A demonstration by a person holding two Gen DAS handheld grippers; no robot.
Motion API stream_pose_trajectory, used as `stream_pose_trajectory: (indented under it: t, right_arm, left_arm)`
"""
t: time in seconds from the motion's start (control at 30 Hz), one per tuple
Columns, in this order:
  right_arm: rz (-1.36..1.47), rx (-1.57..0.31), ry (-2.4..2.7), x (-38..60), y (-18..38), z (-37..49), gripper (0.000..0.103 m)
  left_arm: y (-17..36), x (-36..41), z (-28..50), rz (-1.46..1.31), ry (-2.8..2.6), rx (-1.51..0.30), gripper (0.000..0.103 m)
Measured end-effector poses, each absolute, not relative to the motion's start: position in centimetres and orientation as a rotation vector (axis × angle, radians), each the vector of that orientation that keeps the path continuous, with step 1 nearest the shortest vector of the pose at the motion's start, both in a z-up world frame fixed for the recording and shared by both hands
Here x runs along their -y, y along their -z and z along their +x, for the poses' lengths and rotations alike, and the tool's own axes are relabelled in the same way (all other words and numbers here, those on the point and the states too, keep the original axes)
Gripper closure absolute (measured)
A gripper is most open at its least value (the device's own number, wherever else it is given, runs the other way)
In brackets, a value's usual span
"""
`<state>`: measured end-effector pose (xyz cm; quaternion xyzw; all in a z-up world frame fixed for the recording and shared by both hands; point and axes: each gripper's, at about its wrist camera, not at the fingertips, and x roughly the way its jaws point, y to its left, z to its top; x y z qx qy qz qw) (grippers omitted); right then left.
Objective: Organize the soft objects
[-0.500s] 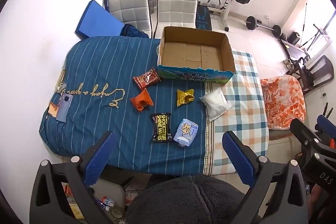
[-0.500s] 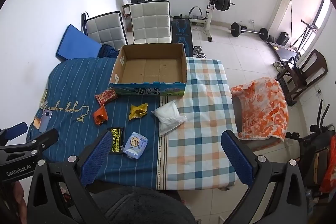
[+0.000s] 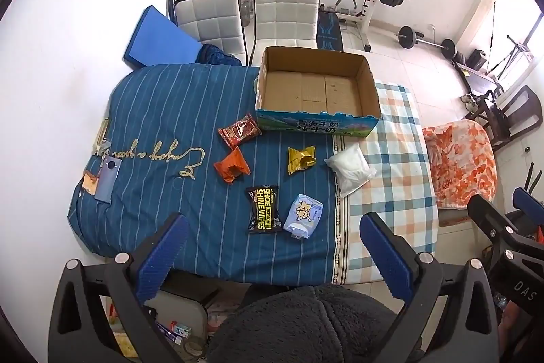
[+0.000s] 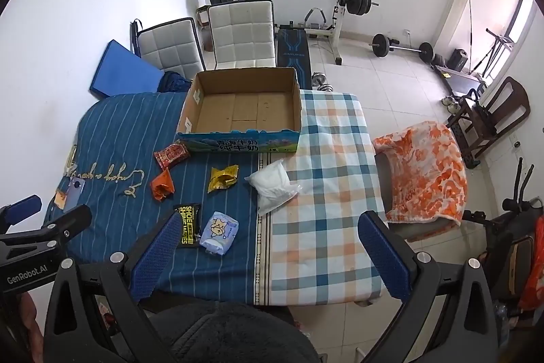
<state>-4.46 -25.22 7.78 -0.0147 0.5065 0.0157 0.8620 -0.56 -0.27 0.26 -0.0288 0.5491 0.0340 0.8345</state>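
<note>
Several soft packets lie on a cloth-covered table (image 3: 163, 111): a dark red one (image 3: 239, 130), an orange one (image 3: 232, 165), a gold one (image 3: 300, 159), a white bag (image 3: 350, 169), a black shoe-wipes pack (image 3: 263, 208) and a pale blue tissue pack (image 3: 303, 215). Behind them stands a cardboard box (image 3: 318, 91) with nothing in it. My left gripper (image 3: 272, 247) hangs high above the table's near edge, open and holding nothing. My right gripper (image 4: 272, 244) is likewise open and bare, to the right of the left one. The tissue pack (image 4: 219, 232) and white bag (image 4: 273, 186) show in the right wrist view.
A phone (image 3: 108, 176) and a small card lie at the table's left edge. Two white chairs (image 3: 285, 12) and a blue mat (image 3: 159, 39) stand behind the table, with a barbell rack beyond. An orange-patterned blanket (image 4: 425, 165) covers a seat at right. A dark fuzzy hat (image 3: 306, 325) is below.
</note>
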Motion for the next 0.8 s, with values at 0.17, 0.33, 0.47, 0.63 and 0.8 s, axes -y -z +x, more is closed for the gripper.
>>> stream_pose_trajectory:
  t: [0.17, 0.33, 0.47, 0.63, 0.8]
  right_arm:
    - [-0.028, -1.058, -0.026, 25.51, -8.15, -4.84, 0.000]
    - [-0.025, -1.058, -0.025, 25.51, -8.43, -4.84, 0.000]
    - [-0.024, -1.056, -0.018, 25.55, -8.55, -4.75, 0.000]
    - [-0.024, -1.055, -0.010, 25.55, -8.71, -4.67, 0.000]
    - [-0.027, -1.040, -0.004, 25.81, -8.55, -4.71, 0.000]
  left_arm:
    - [-0.50, 0.16, -0.34, -0.061, -0.071, -1.161, 0.000]
    - [-0.73, 0.44, -0.23, -0.054, -0.068, -1.155, 0.000]
    - [-0.69, 0.48, -0.37, -0.056, -0.072, -1.155, 0.000]
    - [-0.94, 0.61, -0.09, -0.054, -0.072, -1.154, 0.000]
    - [-1.13, 0.91, 0.18, -0.046, -0.067, -1.150, 0.000]
